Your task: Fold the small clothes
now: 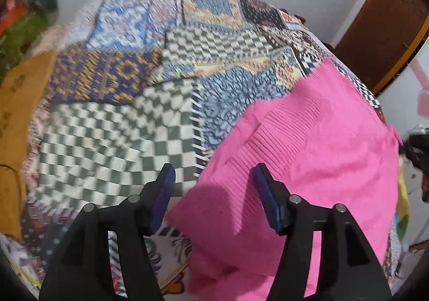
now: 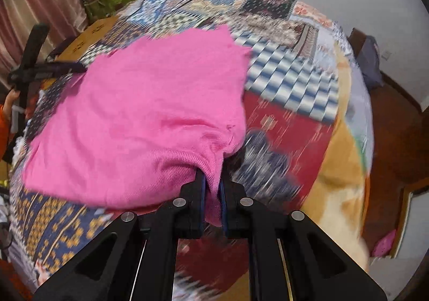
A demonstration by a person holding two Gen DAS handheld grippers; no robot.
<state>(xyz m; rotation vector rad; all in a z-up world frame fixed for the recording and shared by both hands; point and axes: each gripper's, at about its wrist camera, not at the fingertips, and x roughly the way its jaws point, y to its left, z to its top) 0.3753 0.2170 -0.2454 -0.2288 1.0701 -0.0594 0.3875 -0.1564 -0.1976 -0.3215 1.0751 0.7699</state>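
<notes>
**Inspector:** Your right gripper (image 2: 212, 188) has its jaws closed tight on a knitted edge of the pink sweater (image 2: 139, 113); a fold of the fabric is pinched between them. Your left gripper (image 1: 213, 193) stands with jaws wide apart and nothing between them, above the sweater's near edge where it meets the patchwork quilt (image 1: 112, 124).

**Operator:** Where does the garment lie?

**Inspector:** Spread on the quilt-covered bed, mostly flat, its far edge ragged in the right wrist view. The gripped end is bunched and looks slightly raised off the quilt. Both pictures are smeared with motion, so I cannot tell you which part you hold, hem or collar.

**Operator:** Which step am I in?

**Inspector:** In my judgement, an early one: one edge taken, the fold itself not yet made. The sweater shows a soft crease across the middle, but no clean folded shape.

**Operator:** And the next move?

**Inspector:** You likely need a second hold. Bring the left gripper down on the matching corner of the same edge and close it on both layers. Then carry the two corners together over the body of the sweater, level with each other, so the edge lands straight.

**Operator:** Any risk?

**Inspector:** The knit is loose and may stretch or slide in the right jaws. Pulling with one side only would skew the fold.
</notes>
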